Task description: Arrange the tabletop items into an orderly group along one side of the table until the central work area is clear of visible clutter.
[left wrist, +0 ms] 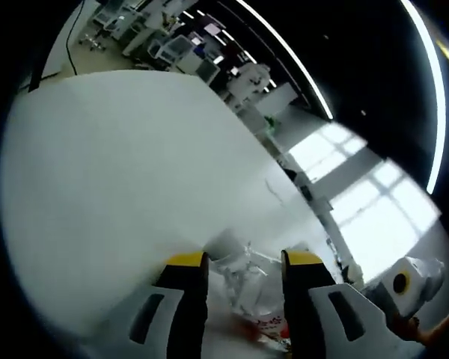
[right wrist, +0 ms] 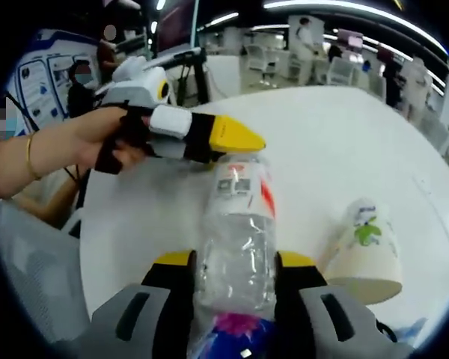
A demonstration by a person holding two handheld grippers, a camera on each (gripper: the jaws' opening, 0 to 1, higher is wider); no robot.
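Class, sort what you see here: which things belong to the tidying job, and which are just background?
Job: clear plastic bottle, held between the right gripper jaws; paper cup on the white table; left gripper at the bottle's top.

Background: office desks, windows.

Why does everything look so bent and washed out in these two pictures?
Left gripper view: the fisheye lens curves the white table, the windows glare white, and the clear plastic bottle between the jaws is blurry. Right gripper view: the bottle bulges close up, the paper cup is soft, and the background bends around the edges.
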